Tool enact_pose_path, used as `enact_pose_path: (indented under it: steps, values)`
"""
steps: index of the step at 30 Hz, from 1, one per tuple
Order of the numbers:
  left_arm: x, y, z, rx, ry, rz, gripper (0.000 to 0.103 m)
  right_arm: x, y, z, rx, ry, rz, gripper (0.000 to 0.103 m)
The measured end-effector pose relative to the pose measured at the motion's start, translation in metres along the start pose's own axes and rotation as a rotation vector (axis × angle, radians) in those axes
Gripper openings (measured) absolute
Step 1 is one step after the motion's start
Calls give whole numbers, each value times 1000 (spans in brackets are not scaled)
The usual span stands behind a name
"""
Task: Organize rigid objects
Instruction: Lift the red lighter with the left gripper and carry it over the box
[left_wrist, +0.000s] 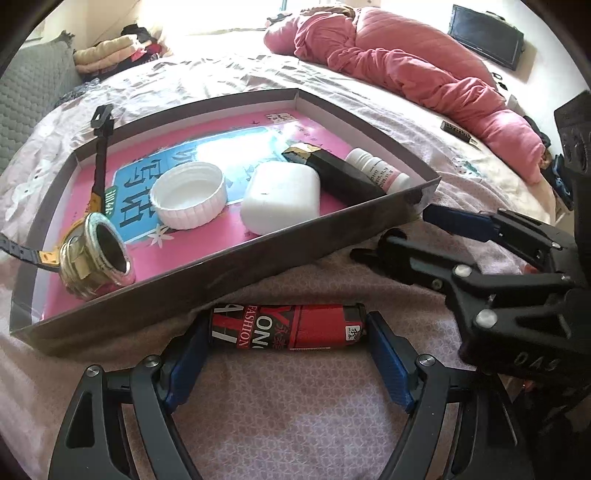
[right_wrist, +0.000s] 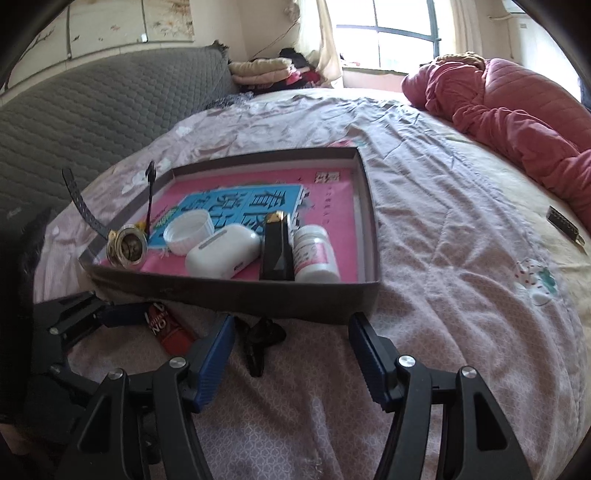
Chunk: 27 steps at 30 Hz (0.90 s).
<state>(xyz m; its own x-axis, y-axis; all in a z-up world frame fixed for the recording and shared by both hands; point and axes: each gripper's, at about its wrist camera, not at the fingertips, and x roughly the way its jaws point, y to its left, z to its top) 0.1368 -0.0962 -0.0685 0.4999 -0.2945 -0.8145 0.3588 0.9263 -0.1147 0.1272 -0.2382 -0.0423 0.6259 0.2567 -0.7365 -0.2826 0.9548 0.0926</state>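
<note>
A shallow grey tray with a pink floor sits on the bed. Inside it lie a gold watch with a black strap, a white cap, a white case, a black and gold box and a small white bottle, all close together. Just outside the tray's near wall, a red and black can lies on its side on the bed. The left gripper is spread wide around the can, one blue finger at each end, and the pads look just clear of it. The right gripper is about half open and holds nothing. A small black thing lies on the bed near its left finger
</note>
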Motion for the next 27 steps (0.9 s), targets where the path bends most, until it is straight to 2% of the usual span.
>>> enact_pose_path:
  steps: [4, 6, 9, 10, 13, 21, 27]
  values:
    - [-5, 6, -5, -3, -1, 7, 82, 9, 9, -2, -55, 23, -24, 53]
    - [-8, 9, -7, -7, -6, 4, 82, 14, 11, -3, -66, 40, -28, 52]
    - [-11, 15, -10, -26, -17, -9, 83, 17, 13, -3, -80, 47, -19, 36]
    - [-13, 17, -11, -34, -22, -13, 83, 15, 14, -3, -85, 36, -7, 27]
    - [-17, 21, -14, -50, -35, -19, 82, 13, 14, -1, -87, 21, 14, 26]
    - [-40, 26, -19, -94, -77, -33, 82, -8, -1, 0, 17, -52, 115, 26]
    - [-66, 27, -17, -107, -128, -36, 82, -33, 3, 4, 6, -158, 183, 26]
